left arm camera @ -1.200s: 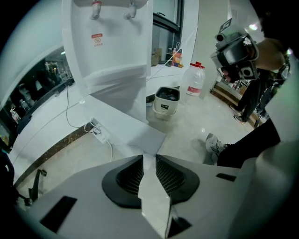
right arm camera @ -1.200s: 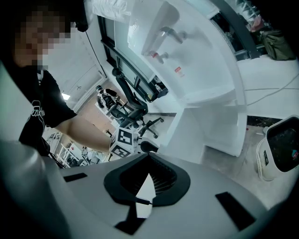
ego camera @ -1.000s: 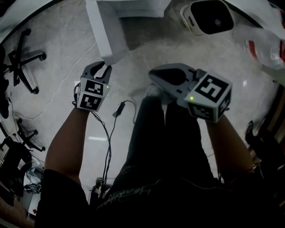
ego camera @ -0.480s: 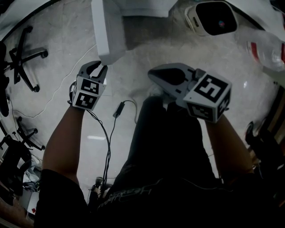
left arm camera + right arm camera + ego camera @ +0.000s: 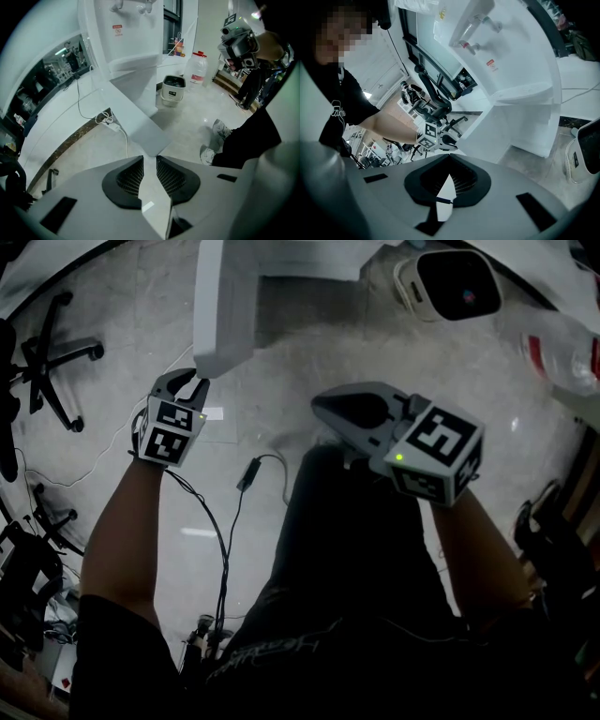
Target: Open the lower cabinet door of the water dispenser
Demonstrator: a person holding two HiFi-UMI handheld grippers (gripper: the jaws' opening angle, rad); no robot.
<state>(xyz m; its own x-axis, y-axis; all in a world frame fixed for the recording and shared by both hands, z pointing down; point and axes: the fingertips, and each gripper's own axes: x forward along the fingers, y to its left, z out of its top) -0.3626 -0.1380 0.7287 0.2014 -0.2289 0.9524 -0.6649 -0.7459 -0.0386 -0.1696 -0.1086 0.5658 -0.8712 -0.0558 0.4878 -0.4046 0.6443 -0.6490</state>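
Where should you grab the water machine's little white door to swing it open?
Its free outer edge, coming at it edge-on. The door is a thin flat panel, so the edge slips between the jaws, just as the left tool pinches it.

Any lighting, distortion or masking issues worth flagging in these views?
Head view: dim, dark fisheye corners, glare on the floor. Left gripper view: bright, cabinet door sharp, round vignette. Right gripper view: water dispenser bowed, mosaic patch upper left.
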